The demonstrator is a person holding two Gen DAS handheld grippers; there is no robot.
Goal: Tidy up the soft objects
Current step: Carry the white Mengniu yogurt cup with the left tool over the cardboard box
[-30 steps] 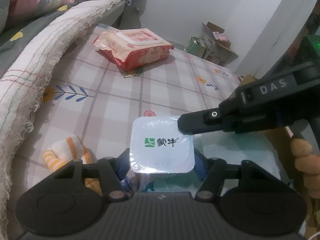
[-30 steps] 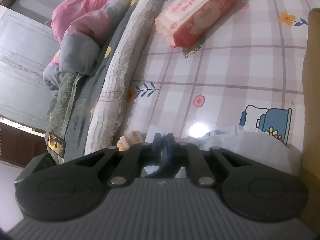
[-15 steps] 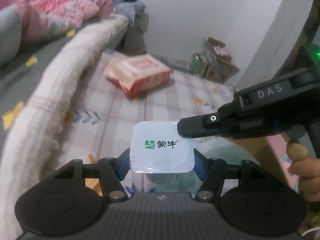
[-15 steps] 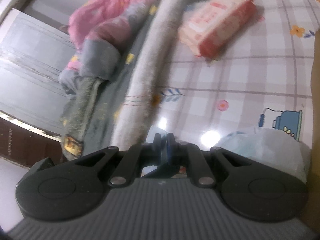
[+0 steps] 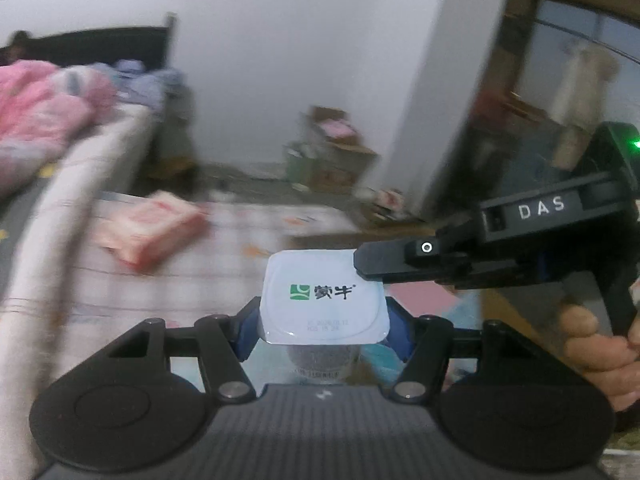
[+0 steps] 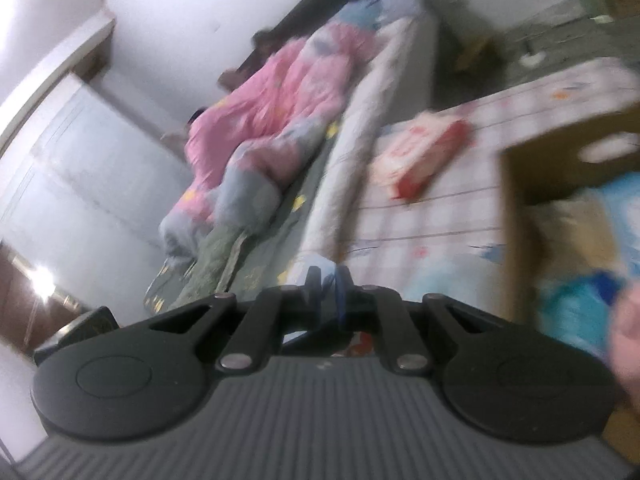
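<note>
A white yogurt cup with a foil lid and green logo sits between the blue pads of my left gripper, which is shut on its sides. From the right, my right gripper pinches the lid's near right corner. A person's hand holds its handle. In the right wrist view my right gripper has its jaws just opening, still almost together, with a pale sliver of the lid between them. Cup and grippers hang above the checked tablecloth.
A red and white wet-wipes pack lies on the cloth. A cardboard box with blue packs inside stands at the right. A bed with a pink quilt runs along the left. Boxes sit by the far wall.
Both grippers have risen together with the cup, so the table has dropped lower in view and more of the room shows. The grip on the cup looks the same.
</note>
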